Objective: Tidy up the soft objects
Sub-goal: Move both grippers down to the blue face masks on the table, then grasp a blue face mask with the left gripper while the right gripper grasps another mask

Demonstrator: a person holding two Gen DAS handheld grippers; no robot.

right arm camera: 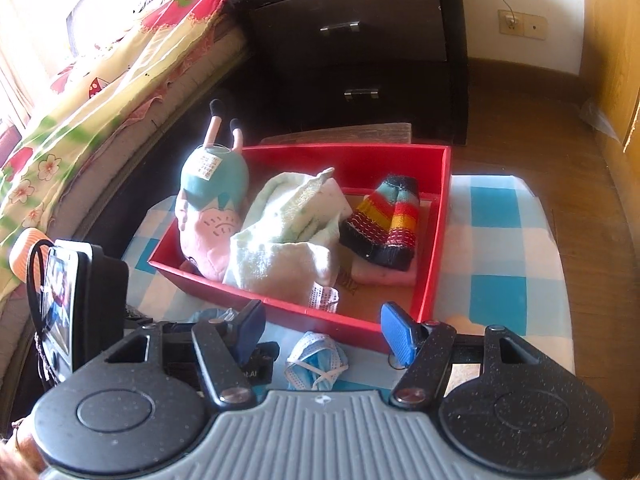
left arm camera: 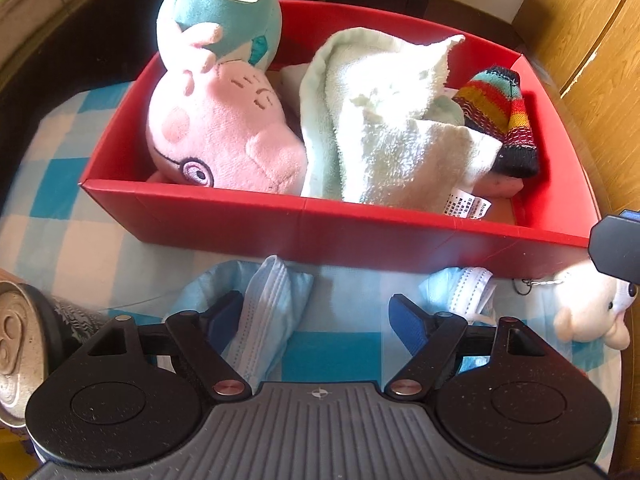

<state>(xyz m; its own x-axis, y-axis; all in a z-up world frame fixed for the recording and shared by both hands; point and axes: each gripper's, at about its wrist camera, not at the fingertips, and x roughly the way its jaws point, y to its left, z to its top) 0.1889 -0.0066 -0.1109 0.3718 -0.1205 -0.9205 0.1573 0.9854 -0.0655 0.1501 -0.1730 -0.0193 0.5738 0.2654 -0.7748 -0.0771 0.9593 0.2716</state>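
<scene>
— Down in front of the red box [left arm camera: 240, 216], on the checked table [left arm camera: 60, 184]: two blue masks, not yet put away.

— And inside the box?

— Full of soft stuff already. Pink pig toy [left arm camera: 224, 132] at one end, head down. Pale green towel [left arm camera: 392, 120] in the middle, all bunched up. Stripy knit hat [left arm camera: 504, 120] at the other end.

— So which step now?

— Looks like reaching for the masks. Left gripper [left arm camera: 316, 312] open wide, holding nothing, pointing down over the flat mask [left arm camera: 268, 320]. Right gripper [right arm camera: 322, 326] open too, but less wide, holding nothing, over the scrunched mask [right arm camera: 316, 364].

— How about the look of the masks?

— Flat one long and folded, with pleats, just beside one left fingertip. Scrunched one in a little ball, white loops sticking out, close to the box wall.

— Next move?

— Probably going lower, then pinching shut on the cloth, not on the thin loops. Then up over the red wall and a drop into the gap near the hat.

— Anything else left out?

— Small white bear toy [left arm camera: 596, 316] off to the side, near the box corner. Shiny can [left arm camera: 16, 344] on the other side, not soft, best left alone.
</scene>
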